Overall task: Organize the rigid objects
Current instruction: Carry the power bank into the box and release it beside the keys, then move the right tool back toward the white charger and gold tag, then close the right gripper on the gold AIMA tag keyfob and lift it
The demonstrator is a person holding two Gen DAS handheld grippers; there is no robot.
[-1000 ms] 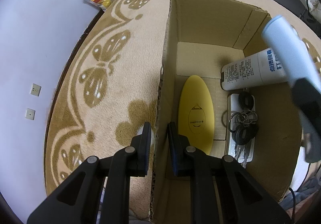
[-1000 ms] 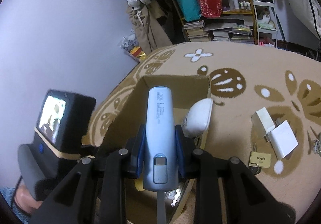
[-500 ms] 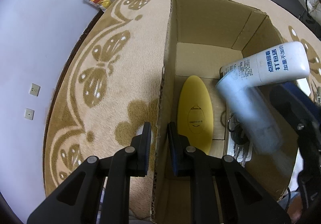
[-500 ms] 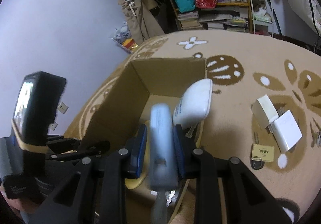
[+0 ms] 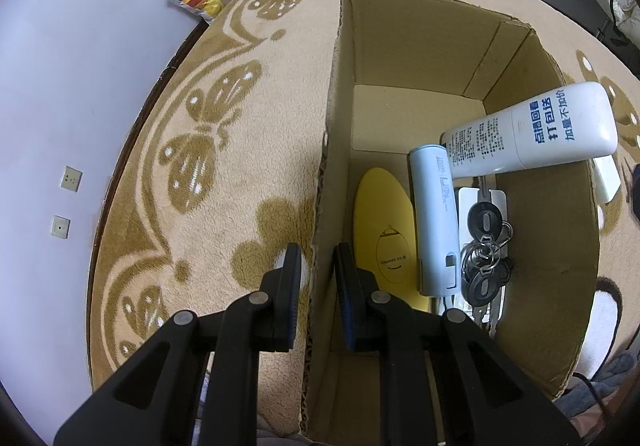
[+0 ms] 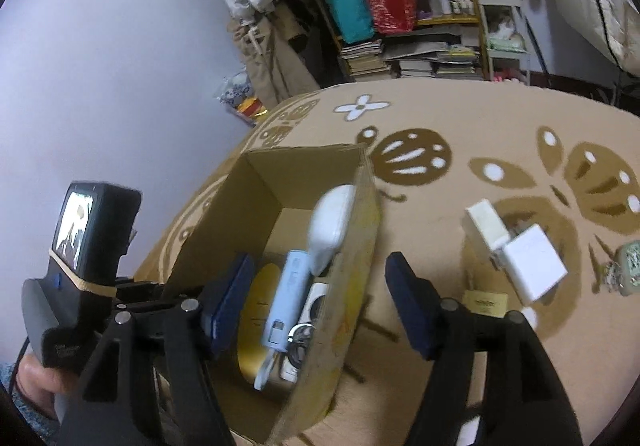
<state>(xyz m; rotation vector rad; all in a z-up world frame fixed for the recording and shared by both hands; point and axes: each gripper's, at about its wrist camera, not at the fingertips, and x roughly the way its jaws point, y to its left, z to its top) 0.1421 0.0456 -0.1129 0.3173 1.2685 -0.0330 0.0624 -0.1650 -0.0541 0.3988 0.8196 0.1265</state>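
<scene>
An open cardboard box (image 5: 332,134) (image 6: 256,198) stands on the patterned carpet. Inside lie a yellow oval item (image 5: 382,234), a pale blue cylinder (image 5: 434,222) (image 6: 286,298), a white bottle with blue print (image 5: 528,130) (image 6: 332,226) leaning on the right wall, and a bunch of black keys (image 5: 486,250). My left gripper (image 5: 318,266) is shut on the box's left wall near the front corner. My right gripper (image 6: 320,298) hangs open above the box's right wall, holding nothing.
Two white blocks (image 6: 516,246), a brass padlock (image 6: 484,304) and a small greenish item (image 6: 630,270) lie on the carpet right of the box. Shelves with books and bags (image 6: 400,18) stand at the back. A hand (image 6: 38,378) holds the left gripper's handle.
My right gripper carried the pale blue cylinder down into the box, then opened and let go. The cylinder now lies between the yellow item and the keys. The left gripper stayed put.
</scene>
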